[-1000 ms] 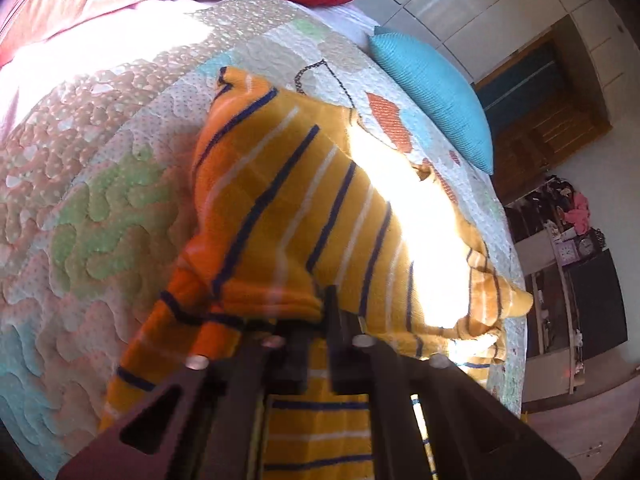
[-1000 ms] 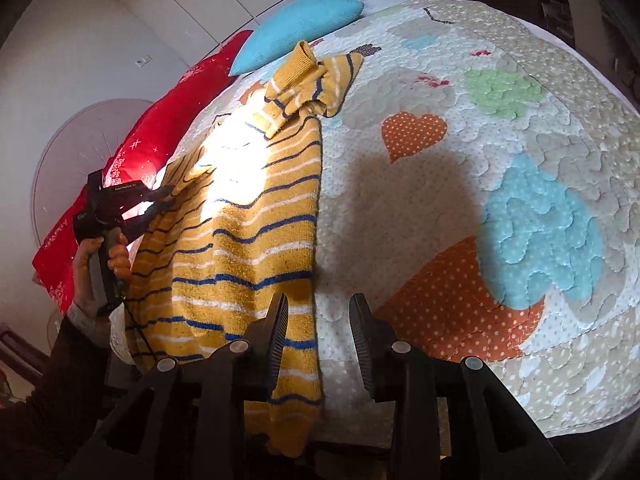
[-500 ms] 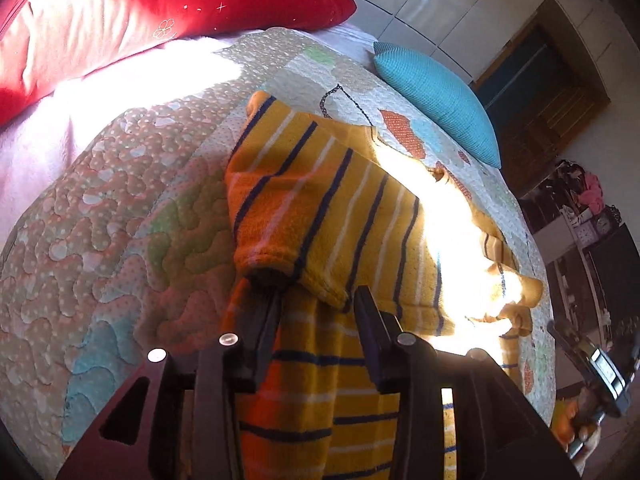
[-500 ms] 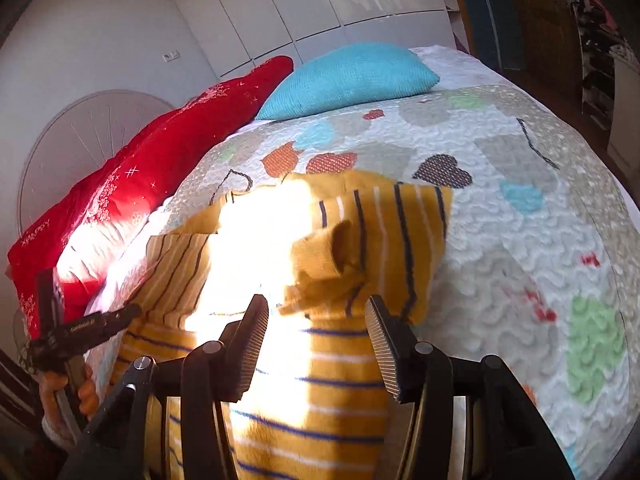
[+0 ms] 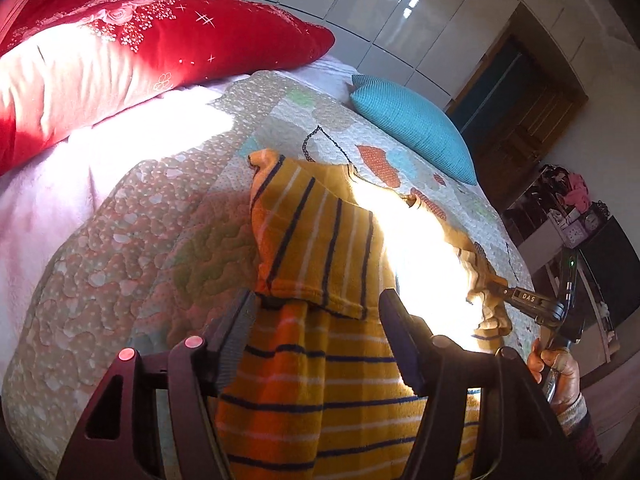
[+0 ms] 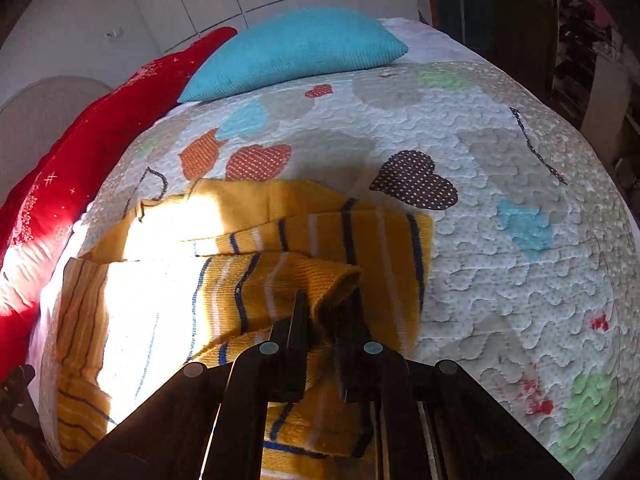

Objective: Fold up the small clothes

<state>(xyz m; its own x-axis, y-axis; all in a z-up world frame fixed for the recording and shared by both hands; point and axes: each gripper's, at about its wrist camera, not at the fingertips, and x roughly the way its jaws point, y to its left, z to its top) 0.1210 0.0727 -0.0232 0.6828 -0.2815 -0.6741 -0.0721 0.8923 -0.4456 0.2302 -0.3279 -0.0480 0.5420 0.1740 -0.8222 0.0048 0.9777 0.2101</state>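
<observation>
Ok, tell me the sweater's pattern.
The sweater is mustard yellow with thin navy and white stripes, clearest in the left wrist view.

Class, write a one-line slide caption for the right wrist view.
Right claw pinches a sleeve of the striped yellow sweater spread on a heart-patterned quilt.

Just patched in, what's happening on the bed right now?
A person is folding a yellow striped sweater on the quilted bedspread. The left gripper has just been opening, fingers apart around the left sleeve already folded across the body. The right gripper has just been closing on the other sleeve's cuff.
</observation>
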